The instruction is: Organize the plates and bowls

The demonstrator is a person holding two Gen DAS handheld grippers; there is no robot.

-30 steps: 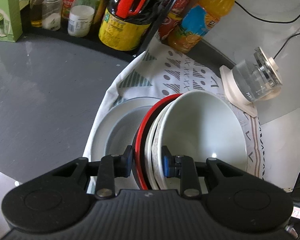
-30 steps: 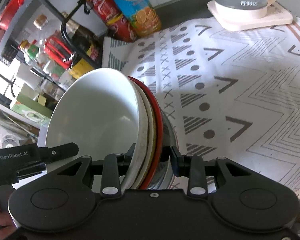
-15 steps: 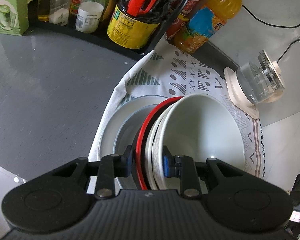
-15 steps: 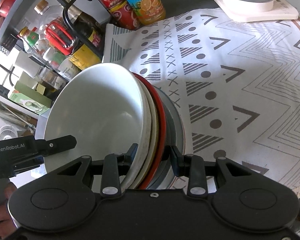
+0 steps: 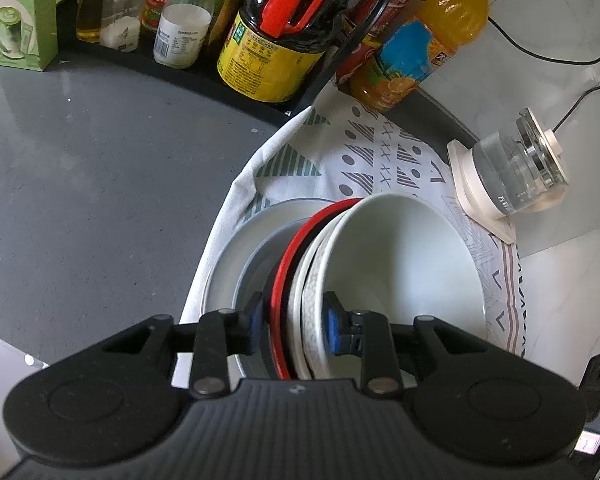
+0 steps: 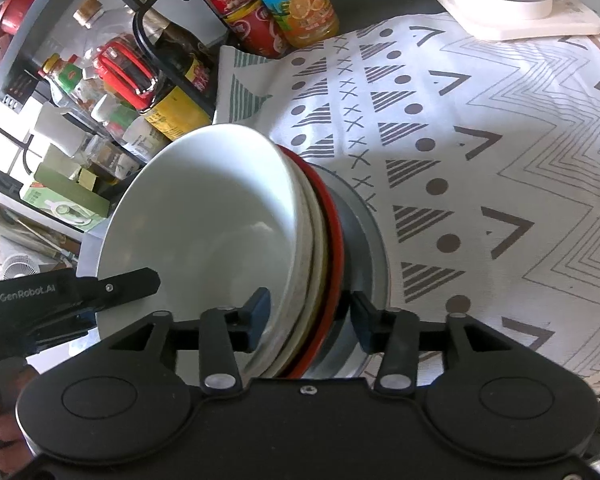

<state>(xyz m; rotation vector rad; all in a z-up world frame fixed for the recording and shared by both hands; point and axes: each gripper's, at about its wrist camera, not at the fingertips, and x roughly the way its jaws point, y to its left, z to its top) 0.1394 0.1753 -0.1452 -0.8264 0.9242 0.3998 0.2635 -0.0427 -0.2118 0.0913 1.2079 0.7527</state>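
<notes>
A stack of nested bowls stands tilted on the patterned cloth (image 5: 360,148). It holds a white bowl (image 5: 400,276), a speckled white one and a red-rimmed black bowl (image 5: 284,280), all leaning in a grey bowl (image 5: 256,264) on a pale plate (image 5: 236,240). My left gripper (image 5: 294,316) is shut on the near rims of the red-rimmed and white bowls. My right gripper (image 6: 310,310) straddles the opposite rims of the white bowl (image 6: 204,220) and the red-rimmed bowl (image 6: 337,240). Its jaws are opening, and both pads stand off the rims. A finger of the left gripper (image 6: 112,284) reaches in at the left.
A glass kettle (image 5: 516,176) on a cream base sits at the cloth's far right. An orange juice bottle (image 5: 420,52) and a rack of sauce bottles (image 5: 268,52) line the back, beside a green carton (image 5: 20,20). The dark grey countertop (image 5: 80,160) lies to the left.
The right gripper's jaws have spread apart and come off the bowl rims. The left gripper's hold on the stack looks the same.
</notes>
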